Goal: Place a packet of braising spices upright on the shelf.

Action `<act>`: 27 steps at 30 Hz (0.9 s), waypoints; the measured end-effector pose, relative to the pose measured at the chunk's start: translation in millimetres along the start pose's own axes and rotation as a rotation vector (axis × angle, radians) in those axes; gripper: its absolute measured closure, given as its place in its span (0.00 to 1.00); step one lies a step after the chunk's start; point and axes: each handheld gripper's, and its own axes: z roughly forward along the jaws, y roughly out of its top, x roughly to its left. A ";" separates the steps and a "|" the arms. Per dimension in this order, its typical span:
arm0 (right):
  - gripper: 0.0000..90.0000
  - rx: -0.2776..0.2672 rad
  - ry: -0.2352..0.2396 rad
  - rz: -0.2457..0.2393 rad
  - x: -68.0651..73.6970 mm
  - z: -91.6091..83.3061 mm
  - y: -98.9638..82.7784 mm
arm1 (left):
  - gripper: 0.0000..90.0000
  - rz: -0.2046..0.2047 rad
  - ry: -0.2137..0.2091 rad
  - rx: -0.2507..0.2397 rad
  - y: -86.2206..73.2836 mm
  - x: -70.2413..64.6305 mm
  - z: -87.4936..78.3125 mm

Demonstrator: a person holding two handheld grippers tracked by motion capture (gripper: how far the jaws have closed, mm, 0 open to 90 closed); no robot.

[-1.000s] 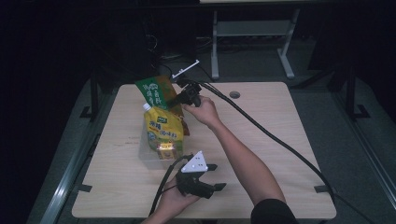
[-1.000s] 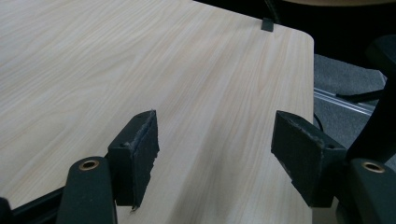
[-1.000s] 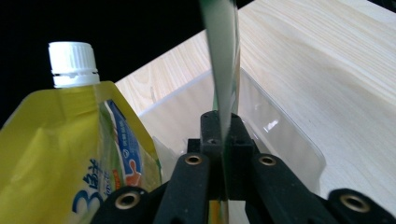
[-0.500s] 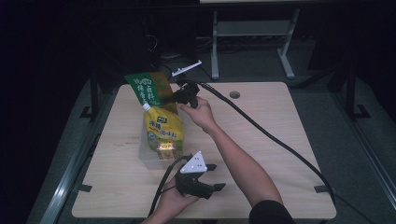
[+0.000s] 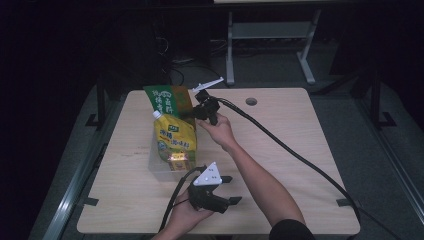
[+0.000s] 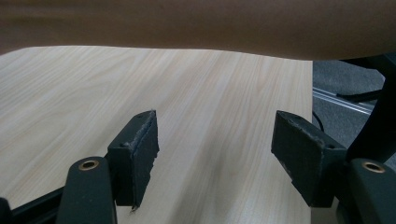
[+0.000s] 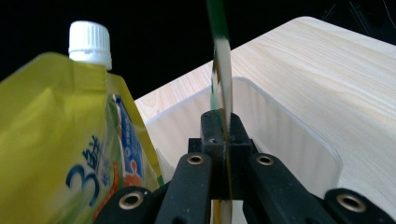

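My right gripper (image 7: 223,140) clamps one green pouch (image 5: 167,100); one yellow pouch (image 5: 175,137) sits in one bin (image 7: 289,140); left gripper (image 6: 215,154) jaws apart, empty.

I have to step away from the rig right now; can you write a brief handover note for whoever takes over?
Right gripper: shut on the edge of a flat green packet, held above the far end of the clear plastic bin.
Left gripper: open, holding nothing, near the table's front edge.
Done: a yellow spouted pouch with a white cap stands in the bin.
Left: lower the green packet into the bin beside the pouch and release.
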 end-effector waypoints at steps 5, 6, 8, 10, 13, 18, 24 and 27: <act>0.99 0.005 0.002 0.012 -3.7 -2.8 -5.9 | 0.34 0.003 0.001 0.003 -0.4 0.0 -1.0; 0.99 0.009 0.001 0.018 -5.1 -3.6 -7.0 | 0.34 0.003 0.001 0.004 -0.5 0.2 -1.2; 0.99 0.015 -0.003 0.026 -8.2 -5.7 -8.9 | 0.34 0.002 0.000 0.003 -0.6 0.6 -1.2; 0.99 0.023 0.000 0.044 -10.7 -6.6 -8.5 | 0.34 0.001 0.000 0.004 -0.6 0.6 -1.2; 0.96 0.042 -0.008 0.048 -11.6 -7.2 -6.9 | 0.34 0.003 0.001 0.005 -0.8 0.6 -1.5; 0.87 0.068 -0.023 0.056 -14.0 -10.1 -6.0 | 0.34 -0.005 0.001 0.002 -1.2 0.9 -1.2; 0.91 0.082 -0.029 0.075 -16.4 -13.3 -4.6 | 0.34 -0.001 -0.008 0.012 -1.8 -1.0 1.0; 0.97 0.092 -0.039 0.072 -16.9 -14.0 -4.3 | 0.34 0.003 -0.017 0.015 -1.8 -2.7 1.8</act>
